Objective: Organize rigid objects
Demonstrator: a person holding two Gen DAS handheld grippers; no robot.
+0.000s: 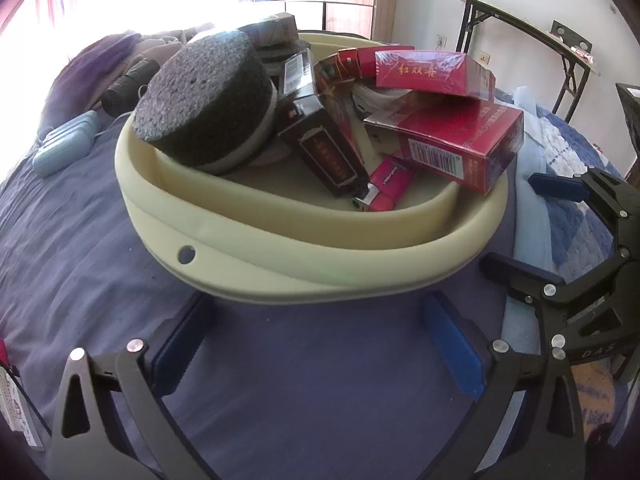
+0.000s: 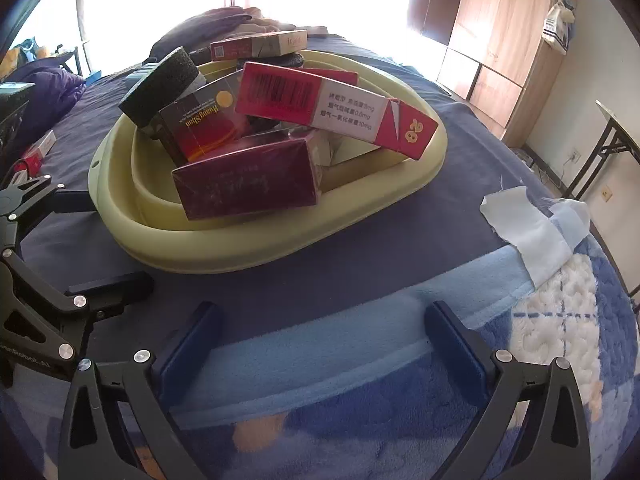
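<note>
A pale yellow-green basin (image 1: 256, 268) (image 2: 224, 240) sits on a bed with a dark blue sheet. It holds a round dark sponge block (image 1: 204, 96) (image 2: 160, 84), several red and brown cigarette boxes (image 1: 460, 140) (image 2: 248, 180) and a pink lighter (image 1: 386, 188). My left gripper (image 1: 316, 340) is open and empty, just short of the basin's near rim. My right gripper (image 2: 320, 344) is open and empty, over the blanket in front of the basin. Each gripper shows in the other's view: the right one (image 1: 524, 232) and the left one (image 2: 100, 240).
A light blue case (image 1: 64, 148) and dark rolled items (image 1: 128, 84) lie left of the basin. A small box (image 2: 40, 148) lies at far left. White cloth (image 2: 528, 232) lies on a blue-white fleece blanket (image 2: 560, 320). A folding table (image 1: 540, 36) and a wardrobe (image 2: 508, 40) stand beyond.
</note>
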